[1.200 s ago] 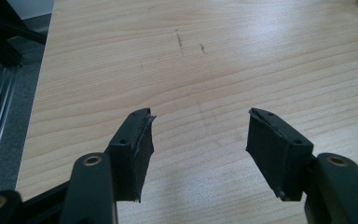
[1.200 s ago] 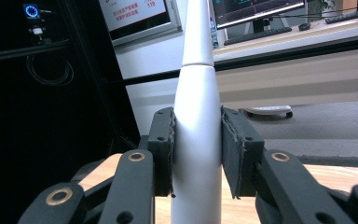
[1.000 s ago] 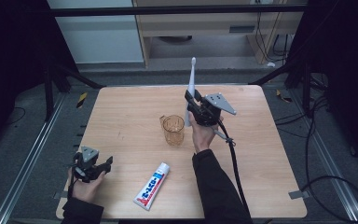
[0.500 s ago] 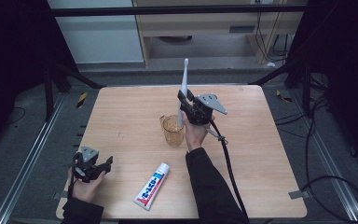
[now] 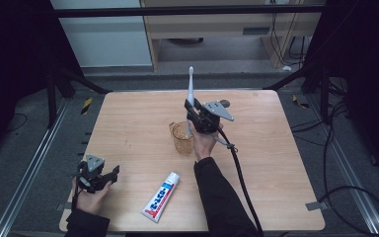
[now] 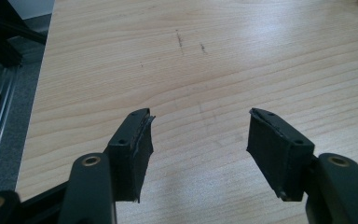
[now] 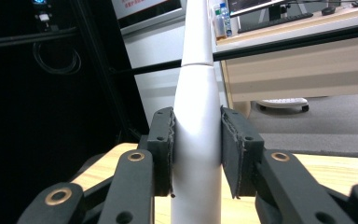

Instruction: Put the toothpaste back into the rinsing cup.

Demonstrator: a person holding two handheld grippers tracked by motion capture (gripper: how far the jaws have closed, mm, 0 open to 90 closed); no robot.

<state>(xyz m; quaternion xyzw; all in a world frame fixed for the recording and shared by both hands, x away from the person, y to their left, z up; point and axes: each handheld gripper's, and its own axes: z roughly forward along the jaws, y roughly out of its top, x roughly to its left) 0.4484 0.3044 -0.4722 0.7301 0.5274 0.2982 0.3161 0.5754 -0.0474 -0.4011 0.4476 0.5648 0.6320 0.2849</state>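
The toothbrush (image 5: 190, 89) stood nearly upright above the cup (image 5: 183, 138), clamped by its thick white handle between the pads of the right hand-held gripper (image 5: 193, 109). In the right gripper view the handle (image 7: 196, 154) sat squarely between the two pads, both pressing on it, with the slim neck rising out of the top of the frame. In the high view the brush head pointed up and away from the desk (image 5: 276, 163), while the lower end of the handle hung just behind the cup's far rim, and whether it had entered the cup I could not tell.

The amber cup sat near the middle of the desk. The toothpaste (image 5: 161, 197) lay flat on the desk, nearer the person than the cup and apart from it. The left hand-held gripper (image 5: 109, 174) rested well to the left of the cup at the desk's near edge, its jaws apart over bare wood, as the left gripper view (image 6: 198, 149) showed.

The step in hand looked like standing the toothbrush in the cup. The next move would call for bringing the handle's lower end over the cup's mouth, lowering it inside, then easing the pads apart so that the brush leans on the rim without tipping the light cup.
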